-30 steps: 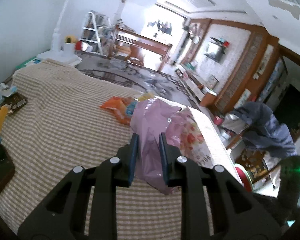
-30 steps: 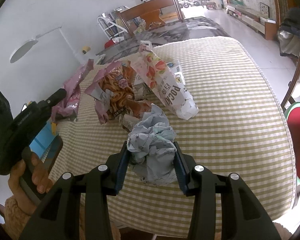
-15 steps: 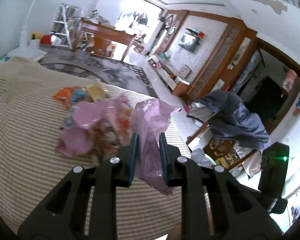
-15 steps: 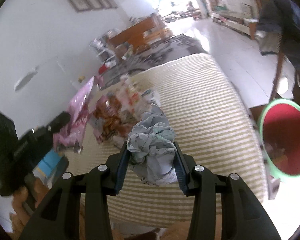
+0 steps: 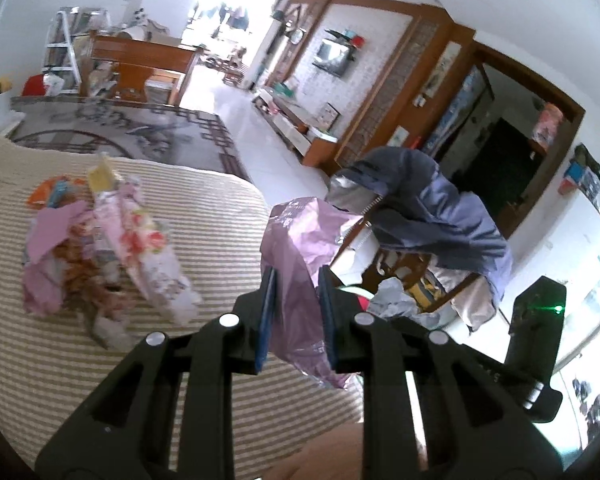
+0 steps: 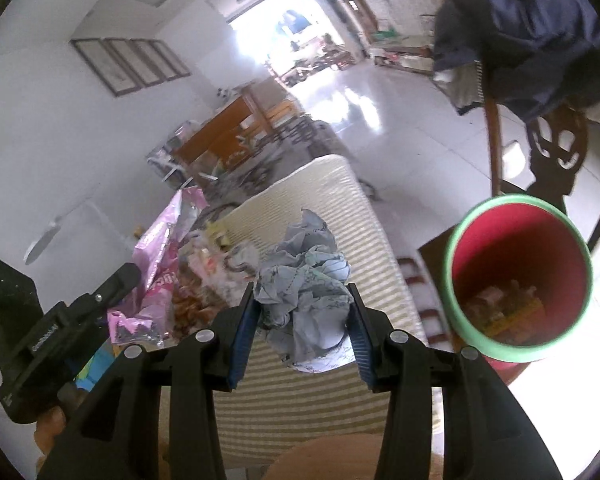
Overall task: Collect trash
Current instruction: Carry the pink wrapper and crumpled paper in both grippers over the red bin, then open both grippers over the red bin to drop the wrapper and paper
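Left gripper (image 5: pixel 296 312): clamped on pink wrapper (image 5: pixel 300 248), lifted off table (image 5: pixel 220 208). Right gripper (image 6: pixel 303 326): clenched on crumpled paper (image 6: pixel 304 288), near red bin (image 6: pixel 520 276), prob. for drop. Remaining trash pile (image 5: pixel 100 248) on table.

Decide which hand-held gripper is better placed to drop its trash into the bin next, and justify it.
Right. The right hand-held gripper holds the crumpled paper close beside the red bin; the left hand-held gripper, holding the pink wrapper, sits farther off.
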`<state>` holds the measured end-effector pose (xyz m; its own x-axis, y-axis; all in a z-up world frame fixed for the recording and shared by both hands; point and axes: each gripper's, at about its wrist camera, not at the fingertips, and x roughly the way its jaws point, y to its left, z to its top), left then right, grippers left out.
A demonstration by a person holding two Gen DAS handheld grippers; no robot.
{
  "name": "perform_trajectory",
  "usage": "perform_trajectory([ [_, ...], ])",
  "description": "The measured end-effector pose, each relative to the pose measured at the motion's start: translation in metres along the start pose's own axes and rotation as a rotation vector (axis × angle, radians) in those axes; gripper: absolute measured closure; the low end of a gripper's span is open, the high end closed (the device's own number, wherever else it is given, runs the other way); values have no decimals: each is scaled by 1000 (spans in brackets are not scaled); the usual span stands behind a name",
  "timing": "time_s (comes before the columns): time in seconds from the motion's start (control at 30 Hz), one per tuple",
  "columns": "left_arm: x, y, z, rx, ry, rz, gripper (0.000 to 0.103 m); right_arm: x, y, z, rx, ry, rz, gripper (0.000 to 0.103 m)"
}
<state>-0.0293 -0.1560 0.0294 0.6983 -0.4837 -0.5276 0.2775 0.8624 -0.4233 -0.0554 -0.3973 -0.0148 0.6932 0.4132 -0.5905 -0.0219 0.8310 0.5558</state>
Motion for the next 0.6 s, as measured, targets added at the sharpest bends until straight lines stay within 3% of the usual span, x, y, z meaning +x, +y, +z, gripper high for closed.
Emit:
perform_trajectory([
  [0.43, 62, -53, -5, 87, 128, -78, 83, -20, -76, 3, 156, -53, -103, 61],
  [0.6, 89, -83, -10, 102, 193, -149, 83, -26, -107, -1, 220, -62, -144, 61],
])
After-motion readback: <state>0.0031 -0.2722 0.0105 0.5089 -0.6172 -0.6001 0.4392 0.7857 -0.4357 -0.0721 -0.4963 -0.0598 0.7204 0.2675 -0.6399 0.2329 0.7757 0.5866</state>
